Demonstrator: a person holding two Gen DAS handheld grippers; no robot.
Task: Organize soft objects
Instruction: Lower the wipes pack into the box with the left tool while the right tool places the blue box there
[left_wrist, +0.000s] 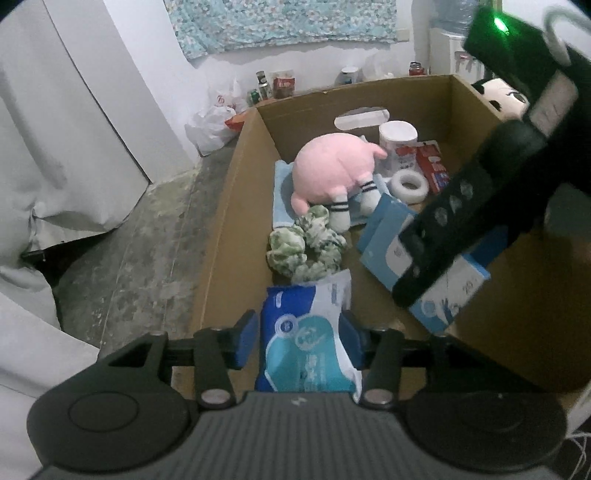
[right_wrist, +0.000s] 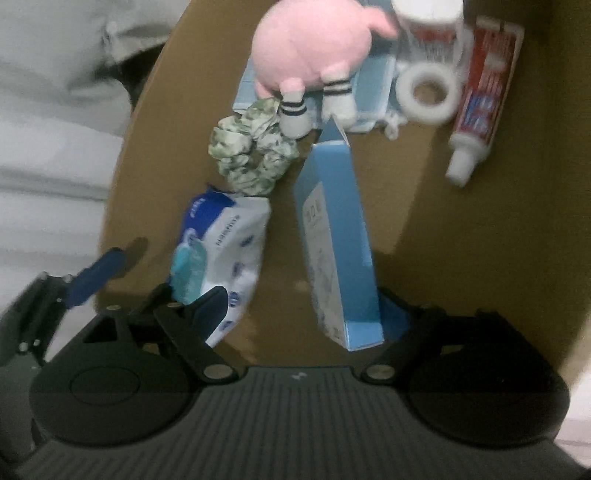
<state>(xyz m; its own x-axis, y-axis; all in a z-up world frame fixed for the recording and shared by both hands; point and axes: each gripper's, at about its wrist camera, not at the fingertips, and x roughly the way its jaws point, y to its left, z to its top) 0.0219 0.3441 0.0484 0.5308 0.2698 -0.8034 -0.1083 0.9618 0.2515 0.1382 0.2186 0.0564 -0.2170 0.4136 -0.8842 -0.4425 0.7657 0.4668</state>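
Observation:
My left gripper hangs over the near corner of the cardboard box. A blue-and-white wipes pack stands between its blue pads, leaning on the right pad with a thin gap at the left one. My right gripper is wide open around an upright light blue carton, which stands beside its right finger. A pink plush lies on a pale blue cloth farther in. A green-and-white scrunchie lies between the plush and the pack.
A tape roll, a toothpaste tube on its box and a white roll fill the box's far right. A panda plush sits outside it. A plastic bag and cans stand by the wall, with white fabric at the left.

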